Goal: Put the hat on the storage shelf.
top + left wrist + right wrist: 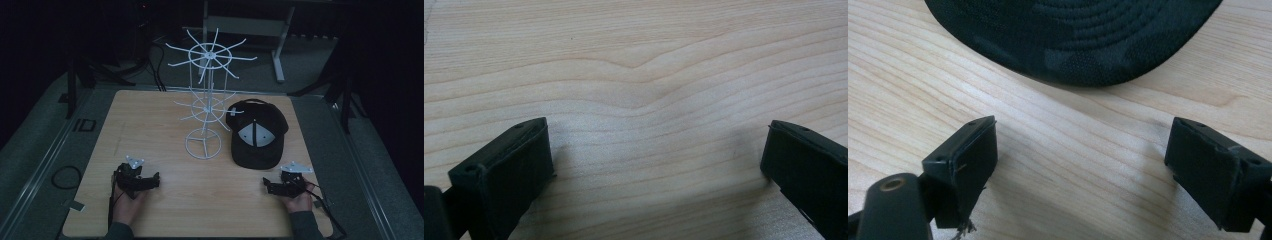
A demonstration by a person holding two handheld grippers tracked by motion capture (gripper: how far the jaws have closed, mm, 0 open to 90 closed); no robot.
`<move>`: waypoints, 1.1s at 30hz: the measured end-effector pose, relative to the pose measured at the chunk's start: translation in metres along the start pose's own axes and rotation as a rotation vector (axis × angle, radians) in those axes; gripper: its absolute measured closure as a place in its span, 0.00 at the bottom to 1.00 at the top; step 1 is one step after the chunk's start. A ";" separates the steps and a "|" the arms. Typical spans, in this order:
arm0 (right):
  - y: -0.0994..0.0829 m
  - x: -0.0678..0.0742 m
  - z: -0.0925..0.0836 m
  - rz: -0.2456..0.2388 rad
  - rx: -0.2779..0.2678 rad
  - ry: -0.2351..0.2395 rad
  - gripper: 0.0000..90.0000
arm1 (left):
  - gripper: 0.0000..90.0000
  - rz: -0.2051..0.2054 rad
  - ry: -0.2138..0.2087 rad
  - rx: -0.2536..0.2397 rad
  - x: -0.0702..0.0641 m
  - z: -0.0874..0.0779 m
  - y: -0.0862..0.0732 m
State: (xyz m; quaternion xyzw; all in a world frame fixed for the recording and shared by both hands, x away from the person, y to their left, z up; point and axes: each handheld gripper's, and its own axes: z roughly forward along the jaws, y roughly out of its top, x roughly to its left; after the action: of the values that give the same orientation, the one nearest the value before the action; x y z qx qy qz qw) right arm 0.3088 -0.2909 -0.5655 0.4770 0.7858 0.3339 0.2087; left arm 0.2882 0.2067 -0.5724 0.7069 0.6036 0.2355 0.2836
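A black cap (256,132) with a pale front panel lies on the wooden table (150,115), its brim toward me. Just left of it stands a white wire rack (206,100) with two tiers of spokes on a ring base. My right gripper (283,183) rests on the table just below the brim; in the right gripper view the brim (1083,40) lies beyond the open jaws, with bare wood between them (1080,150). My left gripper (136,177) sits at the front left, open over bare wood (656,150).
A metal frame borders the table. A cable loop (66,177) lies on the floor at the left, and a grey stand's leg (278,55) rises behind the table. Bare wood stretches between the two grippers.
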 end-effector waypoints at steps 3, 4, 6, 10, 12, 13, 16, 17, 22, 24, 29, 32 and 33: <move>0.000 0.000 0.000 -0.002 0.000 0.001 0.15 | 0.00 -0.001 0.000 0.000 0.000 0.000 0.000; 0.000 0.000 0.000 -0.001 0.000 0.001 0.15 | 0.00 -0.001 0.001 0.000 0.000 0.000 0.000; 0.000 0.000 0.000 0.001 -0.001 -0.001 0.15 | 0.00 -0.001 0.001 0.000 0.000 0.000 0.000; 0.000 0.000 0.000 0.004 0.000 -0.005 0.15 | 0.00 0.000 0.000 0.000 0.000 0.000 0.000; 0.000 0.000 0.000 0.004 0.000 -0.005 0.15 | 0.00 0.001 0.000 0.000 0.000 0.000 0.000; 0.000 0.000 0.000 0.004 0.000 -0.005 0.15 | 0.00 0.000 0.000 0.001 0.000 0.000 0.000; 0.000 0.000 0.000 0.004 0.000 -0.005 0.15 | 0.00 0.000 0.000 0.001 0.000 0.000 0.000; 0.000 0.001 0.000 0.004 0.000 -0.006 0.15 | 0.00 0.000 0.000 0.000 0.000 0.000 0.000; 0.001 0.000 0.000 0.001 0.006 -0.002 0.15 | 0.00 0.000 0.000 0.001 0.000 0.000 0.000; 0.001 0.000 0.000 0.000 0.008 -0.001 0.16 | 0.00 0.000 0.000 0.001 0.000 0.000 0.000; 0.001 0.000 0.000 -0.002 0.010 0.001 0.16 | 0.00 0.001 0.000 0.001 0.000 0.000 0.000; 0.001 0.000 -0.001 -0.003 0.013 0.003 0.16 | 0.00 0.003 -0.001 0.000 0.000 0.000 0.000; 0.002 0.000 -0.001 -0.004 0.015 0.004 0.17 | 0.00 0.003 -0.001 0.001 0.000 0.000 0.000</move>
State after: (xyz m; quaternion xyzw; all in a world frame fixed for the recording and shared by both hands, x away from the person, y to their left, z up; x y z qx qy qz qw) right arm 0.3094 -0.2910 -0.5639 0.4761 0.7898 0.3286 0.2041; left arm 0.2886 0.2064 -0.5723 0.7081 0.6025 0.2354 0.2833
